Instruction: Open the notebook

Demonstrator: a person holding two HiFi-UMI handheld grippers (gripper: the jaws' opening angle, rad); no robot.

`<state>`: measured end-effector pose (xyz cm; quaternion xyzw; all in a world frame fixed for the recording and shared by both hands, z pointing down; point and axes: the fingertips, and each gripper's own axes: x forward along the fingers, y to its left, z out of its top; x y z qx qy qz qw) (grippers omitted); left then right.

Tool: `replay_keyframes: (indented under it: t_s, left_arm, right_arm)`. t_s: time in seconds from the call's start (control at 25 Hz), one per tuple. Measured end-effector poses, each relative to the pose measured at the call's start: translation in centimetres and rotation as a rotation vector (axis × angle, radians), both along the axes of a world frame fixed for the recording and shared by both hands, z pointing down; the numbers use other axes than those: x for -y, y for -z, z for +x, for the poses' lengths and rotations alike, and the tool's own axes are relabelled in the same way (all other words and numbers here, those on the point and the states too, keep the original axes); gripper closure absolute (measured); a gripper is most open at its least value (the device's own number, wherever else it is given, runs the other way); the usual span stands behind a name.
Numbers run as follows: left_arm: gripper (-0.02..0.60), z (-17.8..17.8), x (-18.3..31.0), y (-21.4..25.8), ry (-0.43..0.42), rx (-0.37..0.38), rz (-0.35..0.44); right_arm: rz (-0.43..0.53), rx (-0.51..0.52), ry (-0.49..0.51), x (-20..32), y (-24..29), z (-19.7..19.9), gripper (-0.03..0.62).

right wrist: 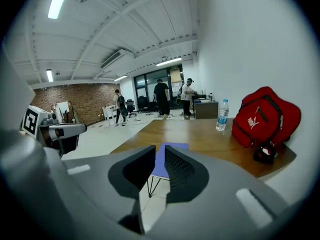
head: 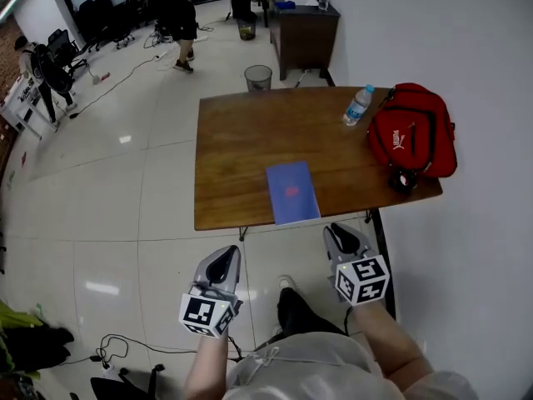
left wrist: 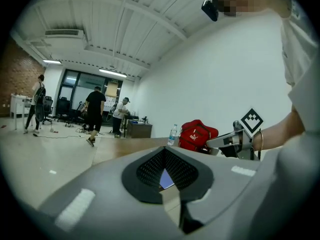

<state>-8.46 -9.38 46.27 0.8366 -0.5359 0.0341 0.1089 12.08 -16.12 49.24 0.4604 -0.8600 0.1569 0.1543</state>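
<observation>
- Short of the near edge of the table (head: 241,132), the left gripper (head: 223,261) is held with jaw tips together, nothing gripped.
- The closed blue notebook (head: 292,192) is laid flat at that edge, long axis pointing away, ahead between both grippers.
- The right gripper (head: 340,238) is held nearer it, jaws narrowly apart, empty.

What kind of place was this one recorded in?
Likely an open-plan office or lab workspace: a wooden table on a tiled floor, a desk and office chairs further back, and a brick wall under strip lights.
</observation>
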Motion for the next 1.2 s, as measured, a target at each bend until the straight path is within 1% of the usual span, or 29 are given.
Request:
replay_keyframes:
  t_s: [0.2,0.32,0.44,0.64,0.76,0.96,1.12,1.2]
  left_arm:
    - [0.577,0.2,6.8,-4.5,0.001,0.006,-0.088]
    - [0.577,0.6,9.7,-7.4,-0.011,0.005,-0.157]
    - [0.577,1.2,11.3,-9.9,-0.018,-0.007,-0.221]
    - [0.577,1.5,12.3,-12.7,-0.040,-0.024,-0.288]
    - [0.577,1.6,12.4,-13.4,-0.055,-0.031,-0.308]
    - [0.577,1.7,12.4,-14.0,-0.087,-0.033,-0.318]
    - [0.577,1.9,12.4,-13.6,-0.119,-0.025,-0.304]
    - [0.577,1.6,12.6,-13.0,-0.123,-0.021,-0.288]
  right_arm:
    - [-0.141,-0.026,0.000,6.4,-6.5,-0.1,0.539]
    - [-0.230,-0.049,-0.001,8.7,-10.6,0.0,0.528]
    - [-0.309,-0.082,-0.009,9.9,-14.4,0.5,0.517]
    - [-0.388,-0.131,-0.041,10.7,-18.5,1.0,0.517]
    - [-0.421,-0.126,-0.058,10.1,-19.5,1.0,0.517]
    - [-0.417,-0.103,-0.106,10.1,-19.6,1.3,0.548]
    - [-0.441,-0.066,-0.140,10.2,-19.2,1.5,0.576]
    - [-0.435,-0.040,-0.152,10.5,-18.2,1.4,0.580]
